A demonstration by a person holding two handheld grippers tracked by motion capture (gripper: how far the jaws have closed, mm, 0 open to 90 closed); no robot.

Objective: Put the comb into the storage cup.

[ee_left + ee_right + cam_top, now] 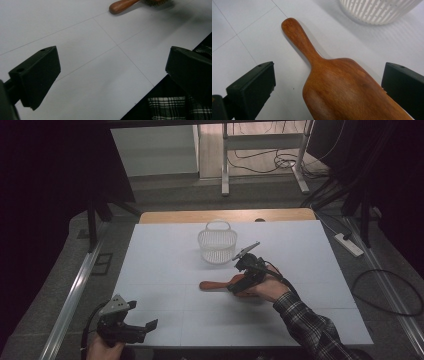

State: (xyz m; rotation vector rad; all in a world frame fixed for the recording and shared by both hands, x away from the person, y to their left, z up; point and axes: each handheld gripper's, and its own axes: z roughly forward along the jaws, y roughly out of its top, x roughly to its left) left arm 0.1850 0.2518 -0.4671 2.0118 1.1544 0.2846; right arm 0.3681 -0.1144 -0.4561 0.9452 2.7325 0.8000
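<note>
One wooden hairbrush (220, 285) on the desk (165, 265), lying near the middle and a little toward the near edge, handle end toward the left edge. Head largely covered in the high view by the right tongs (235, 286) and the hand (269, 288) behind them; lower end cut off at the frame bottom in the right gripper view, bristles facing down there and out of sight. In the left gripper view, just the rounded handle tip and a blurred strip of bristles at the top edge.

One white slatted basket (217, 246) with a loop handle, toward the far edge, just beyond the brush; base cropped in the right gripper view.

Two tongs. Right: spread wide, one jaw on each side of the brush head, not pressing it. Left tongs (142, 329): at the near left corner, spread wide, empty. Plaid sleeve (312, 327) at the near right.
</note>
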